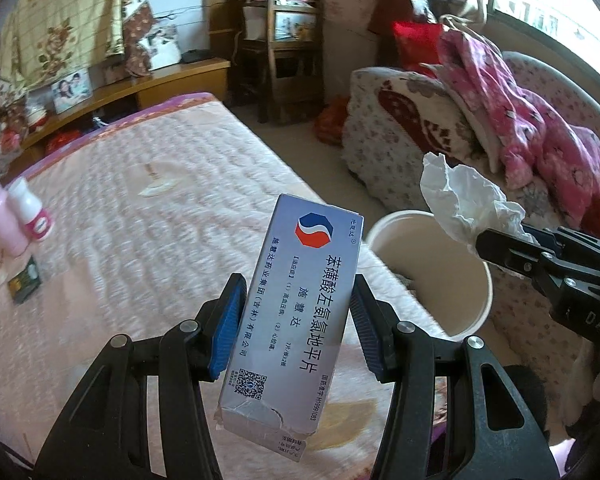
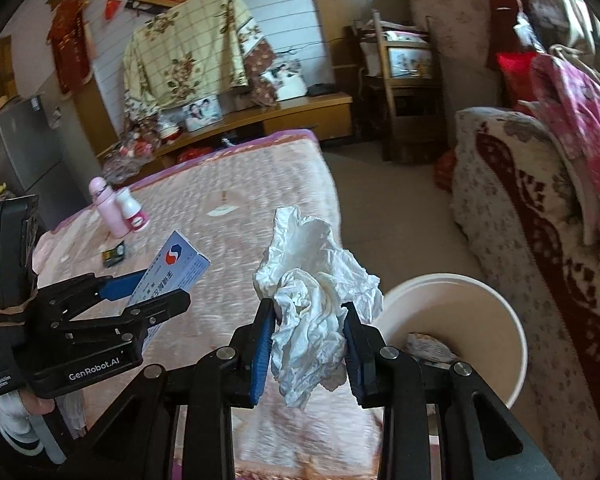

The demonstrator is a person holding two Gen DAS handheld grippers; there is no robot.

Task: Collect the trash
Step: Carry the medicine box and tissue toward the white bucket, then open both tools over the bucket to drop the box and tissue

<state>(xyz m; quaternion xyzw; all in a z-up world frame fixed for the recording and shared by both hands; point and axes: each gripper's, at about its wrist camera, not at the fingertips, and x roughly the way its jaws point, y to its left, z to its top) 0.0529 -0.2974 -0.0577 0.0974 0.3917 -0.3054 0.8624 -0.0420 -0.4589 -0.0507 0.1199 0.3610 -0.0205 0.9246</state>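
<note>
My left gripper (image 1: 296, 320) is shut on a silver-blue medicine box (image 1: 296, 300) with a torn near end, held above the pink bedspread. In the right wrist view the same box (image 2: 176, 268) and left gripper (image 2: 148, 292) show at the left. My right gripper (image 2: 308, 336) is shut on a crumpled white tissue (image 2: 312, 280), which also shows at the right of the left wrist view as the tissue (image 1: 464, 200). A white paper bucket (image 2: 460, 320) stands at the bed's right edge, just right of the tissue, with some crumpled paper inside. The same bucket (image 1: 460, 300) lies beyond the box.
On the bed (image 2: 236, 184) stand a pink bottle (image 2: 106, 208) and a white bottle (image 2: 134, 212), with a small dark packet (image 2: 114, 258) near them. A patterned sofa (image 2: 520, 240) with pink clothes stands right of the bucket. A wooden cabinet and chair stand at the back.
</note>
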